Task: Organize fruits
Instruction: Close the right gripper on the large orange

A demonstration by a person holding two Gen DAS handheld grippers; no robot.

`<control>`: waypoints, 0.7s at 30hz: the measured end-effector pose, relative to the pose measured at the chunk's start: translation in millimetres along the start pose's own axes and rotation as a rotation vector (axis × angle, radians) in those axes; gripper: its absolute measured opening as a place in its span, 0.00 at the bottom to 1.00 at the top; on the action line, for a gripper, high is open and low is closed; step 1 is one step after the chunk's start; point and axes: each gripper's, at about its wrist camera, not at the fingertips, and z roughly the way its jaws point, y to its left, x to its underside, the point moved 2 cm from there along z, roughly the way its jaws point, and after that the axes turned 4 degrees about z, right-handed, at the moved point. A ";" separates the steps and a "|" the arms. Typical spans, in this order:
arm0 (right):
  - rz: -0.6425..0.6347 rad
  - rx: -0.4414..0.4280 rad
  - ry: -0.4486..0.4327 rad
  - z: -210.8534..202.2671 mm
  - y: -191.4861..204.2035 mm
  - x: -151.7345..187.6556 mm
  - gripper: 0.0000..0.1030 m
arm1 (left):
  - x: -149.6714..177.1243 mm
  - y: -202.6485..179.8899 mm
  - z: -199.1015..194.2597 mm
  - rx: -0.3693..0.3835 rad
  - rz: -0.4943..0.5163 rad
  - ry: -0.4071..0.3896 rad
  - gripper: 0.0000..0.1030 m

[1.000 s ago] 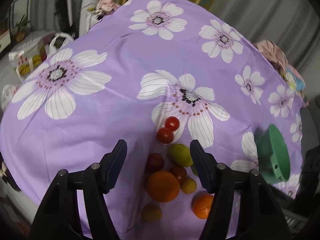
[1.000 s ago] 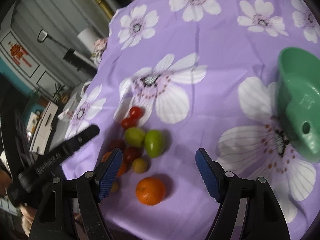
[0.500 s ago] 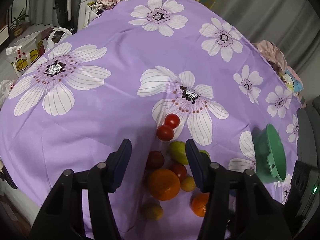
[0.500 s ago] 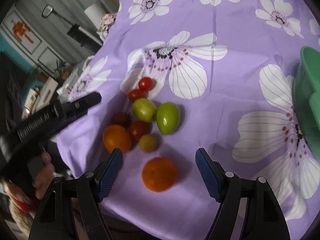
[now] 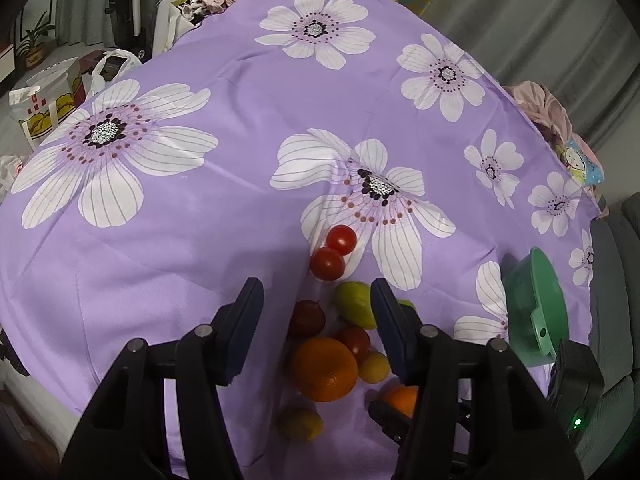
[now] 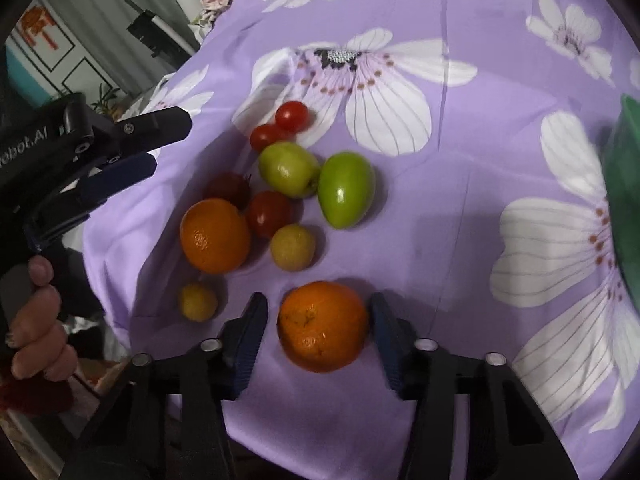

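Observation:
A cluster of fruit lies on the purple flowered cloth (image 6: pixel 460 200). My right gripper (image 6: pixel 318 330) is open, its jaws on either side of an orange (image 6: pixel 323 326); contact cannot be told. Beyond it lie a second orange (image 6: pixel 215 235), two green fruits (image 6: pixel 346 195) (image 6: pixel 289 168), red tomatoes (image 6: pixel 292 116) and small yellow fruits (image 6: pixel 292 247). My left gripper (image 5: pixel 316 312) is open and empty above the cluster, over the larger orange (image 5: pixel 324 369). It also shows in the right wrist view (image 6: pixel 132 148).
A green plastic bowl (image 5: pixel 536 312) stands at the right side of the table, also at the right edge of the right wrist view (image 6: pixel 624 184). Bags and clutter (image 5: pixel 48 96) sit beyond the table's far left edge. The table's near edge lies just below the fruit.
My right gripper has moved down and forward until its jaws flank the near orange. My left gripper has drawn back a little and stays open.

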 end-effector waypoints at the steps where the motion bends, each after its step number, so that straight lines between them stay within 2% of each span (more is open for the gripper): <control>1: 0.010 -0.008 -0.003 0.4 -1.4 -0.2 0.43 | 0.8 -1.1 0.5 0.000 0.004 0.001 0.53; 7: 0.103 -0.013 -0.031 -10.4 -28.9 -12.3 0.42 | 2.4 -10.0 -0.4 0.025 0.024 -0.014 0.53; 11: 0.164 -0.027 -0.050 -22.5 -52.7 -40.0 0.42 | 2.8 -18.8 0.5 0.059 0.046 -0.027 0.53; 15: 0.178 0.020 -0.005 -6.5 -59.5 -63.9 0.43 | 5.7 -29.4 6.5 0.053 0.076 -0.014 0.52; 19: 0.208 -0.029 0.029 6.6 -71.5 -53.9 0.43 | 7.8 -34.5 12.5 0.042 0.095 0.001 0.51; 21: 0.210 -0.031 0.019 5.2 -71.8 -51.9 0.43 | 9.4 -36.8 15.0 0.042 0.099 0.008 0.51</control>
